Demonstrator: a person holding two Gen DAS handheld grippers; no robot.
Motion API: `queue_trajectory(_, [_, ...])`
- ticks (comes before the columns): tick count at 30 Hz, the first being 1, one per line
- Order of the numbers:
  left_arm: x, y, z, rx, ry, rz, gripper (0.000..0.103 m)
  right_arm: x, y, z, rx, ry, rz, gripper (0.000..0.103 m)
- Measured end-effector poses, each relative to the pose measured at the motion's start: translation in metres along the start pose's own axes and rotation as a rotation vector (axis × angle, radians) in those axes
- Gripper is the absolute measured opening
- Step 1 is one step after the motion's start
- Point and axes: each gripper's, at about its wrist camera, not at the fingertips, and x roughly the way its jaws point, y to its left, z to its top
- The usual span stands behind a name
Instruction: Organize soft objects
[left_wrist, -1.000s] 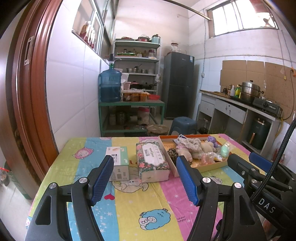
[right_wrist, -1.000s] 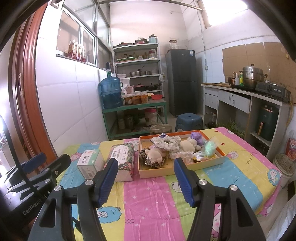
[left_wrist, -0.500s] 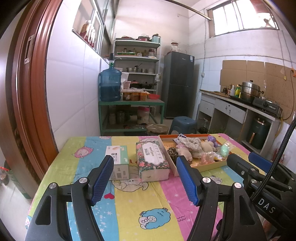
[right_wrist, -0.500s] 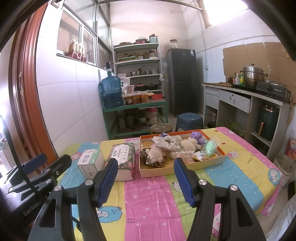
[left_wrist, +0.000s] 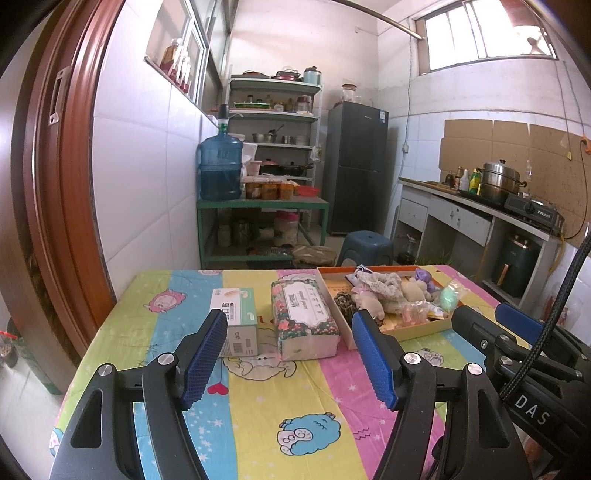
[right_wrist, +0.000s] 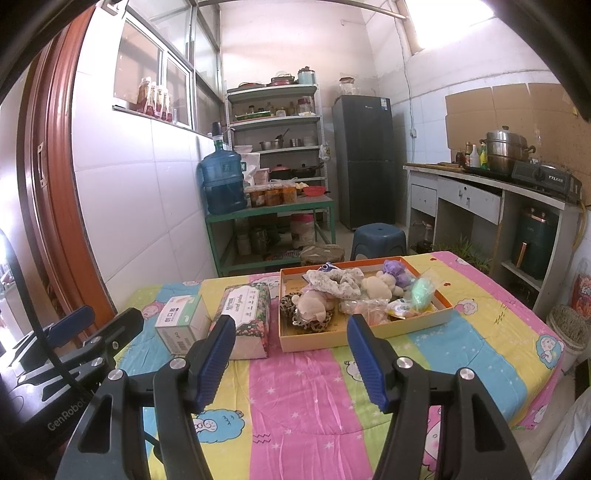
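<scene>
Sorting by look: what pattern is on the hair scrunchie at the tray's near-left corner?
Leopard print, brown with dark spots; clearest in the right wrist view.

Bright window daylight, fisheye-warped edges

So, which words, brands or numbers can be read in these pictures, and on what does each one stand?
"DAS": on the right tool's body, seen in the left wrist view.
"GenRobot": on the left tool's body, seen in the right wrist view; the last letter is partly cut.
"TTL...": on the gas stove; the rest is blurred.
Print on the white box, tissue pack and fridge sticker: too small to read.
</scene>
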Motion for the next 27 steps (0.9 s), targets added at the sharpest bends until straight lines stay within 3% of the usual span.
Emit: queue_trajectory(27, [-0.0008, 0.0002, -0.0038, 0.001, -0.01, 0.015, 0.072, 0.0002, 0.0007, 0.0009, 0.004, 0.004, 0.003, 0.063])
